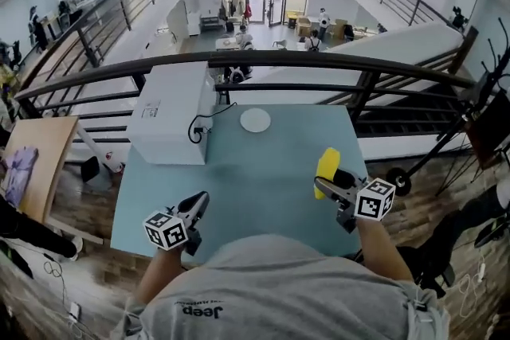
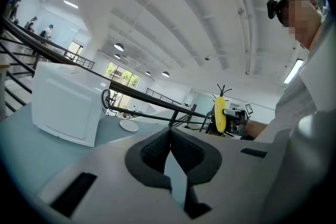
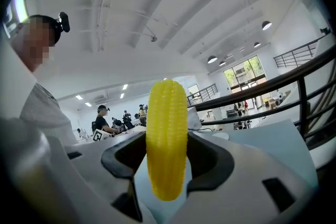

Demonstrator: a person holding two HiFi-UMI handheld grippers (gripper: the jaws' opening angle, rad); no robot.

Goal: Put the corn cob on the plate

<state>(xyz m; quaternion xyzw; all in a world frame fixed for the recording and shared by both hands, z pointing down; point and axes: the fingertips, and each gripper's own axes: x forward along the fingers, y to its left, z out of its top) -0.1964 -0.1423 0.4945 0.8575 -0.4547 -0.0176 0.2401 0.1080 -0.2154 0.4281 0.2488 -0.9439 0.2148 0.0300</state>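
A yellow corn cob point(image 3: 166, 139) stands upright between the jaws of my right gripper point(image 3: 167, 157), which is shut on it. In the head view the corn cob point(image 1: 326, 162) is held above the table's right side by the right gripper point(image 1: 325, 181). A small white plate point(image 1: 255, 120) lies at the far middle of the blue-grey table point(image 1: 263, 179). My left gripper point(image 1: 199, 205) is near the front left edge, shut with nothing in it; its pads meet in the left gripper view point(image 2: 169, 152), where the corn cob point(image 2: 219, 114) and the plate point(image 2: 128, 125) also show.
A white box-shaped appliance point(image 1: 171, 111) with a black cable stands at the table's far left. A dark railing point(image 1: 263, 60) runs behind the table's far edge. A wooden board point(image 1: 36, 163) is off to the left, and a drop to a lower floor lies beyond the railing.
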